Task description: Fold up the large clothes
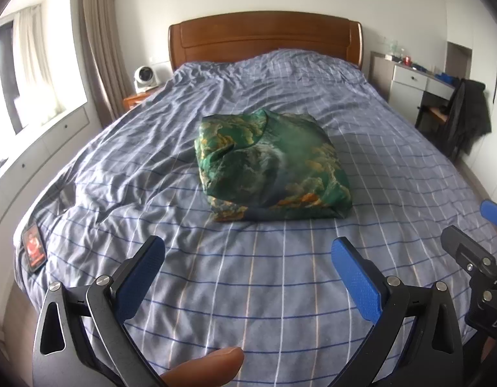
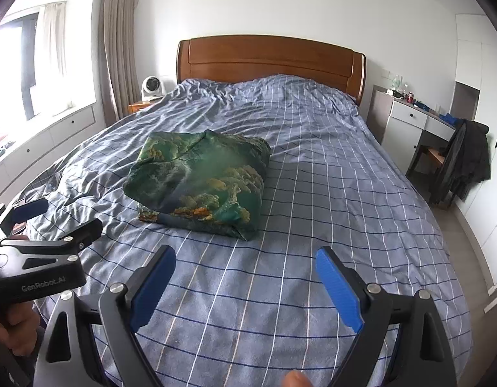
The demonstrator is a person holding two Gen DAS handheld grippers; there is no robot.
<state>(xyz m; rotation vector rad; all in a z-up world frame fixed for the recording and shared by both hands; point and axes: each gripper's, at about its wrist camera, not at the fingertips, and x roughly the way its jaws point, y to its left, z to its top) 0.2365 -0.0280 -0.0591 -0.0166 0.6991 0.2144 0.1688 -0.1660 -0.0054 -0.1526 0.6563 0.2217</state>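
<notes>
By the window side a fan sits on a nightstand. The left hand-held gripper hangs over the bed near its foot, fingers spread apart, holding nothing. A folded green garment lies mid-bed, well apart from both. The right hand-held gripper is likewise spread and empty. A jacket drapes a chair by the desk.

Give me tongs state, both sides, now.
Left tongs: open, empty, short of the folded green garment.
Right tongs: open, empty.
</notes>
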